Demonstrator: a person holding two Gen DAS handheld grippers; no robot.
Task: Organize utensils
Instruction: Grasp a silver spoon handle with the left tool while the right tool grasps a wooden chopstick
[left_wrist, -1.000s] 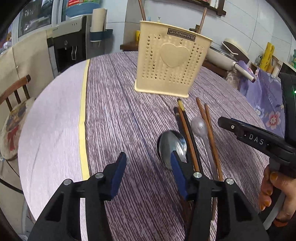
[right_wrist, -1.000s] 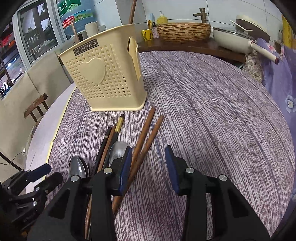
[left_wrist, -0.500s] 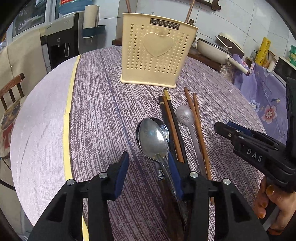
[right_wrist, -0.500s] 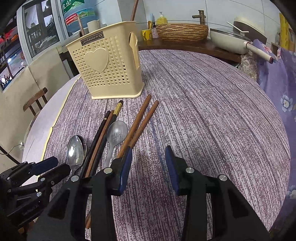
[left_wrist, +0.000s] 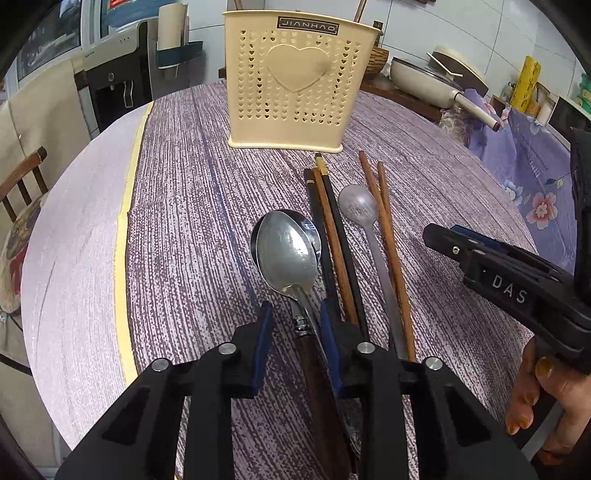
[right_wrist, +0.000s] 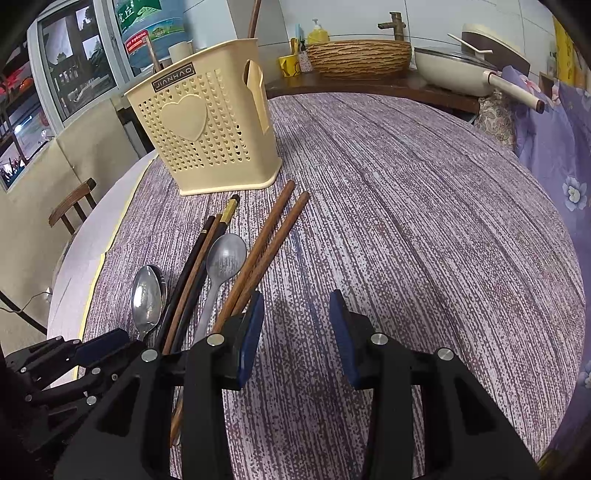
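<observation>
A cream utensil holder (left_wrist: 291, 85) with a heart stands at the back of the table; it also shows in the right wrist view (right_wrist: 207, 129). In front of it lie two stacked steel spoons (left_wrist: 286, 251), dark chopsticks (left_wrist: 332, 236), a grey spoon (left_wrist: 358, 206) and brown chopsticks (left_wrist: 388, 229). My left gripper (left_wrist: 293, 325) has narrowed around the steel spoons' handles, its pads still a little apart from them. My right gripper (right_wrist: 295, 317) is open and empty, just right of the brown chopsticks (right_wrist: 266, 251).
The round table carries a purple striped cloth (right_wrist: 406, 206). A wooden chair (left_wrist: 22, 177) stands at the left. A counter behind holds a wicker basket (right_wrist: 358, 55) and a white pan (right_wrist: 461, 70). A floral purple cloth (left_wrist: 535, 177) lies at the right.
My left gripper has moved right over the steel spoons' handles and its jaws have narrowed around them. The right gripper has held nearly still, staying open.
</observation>
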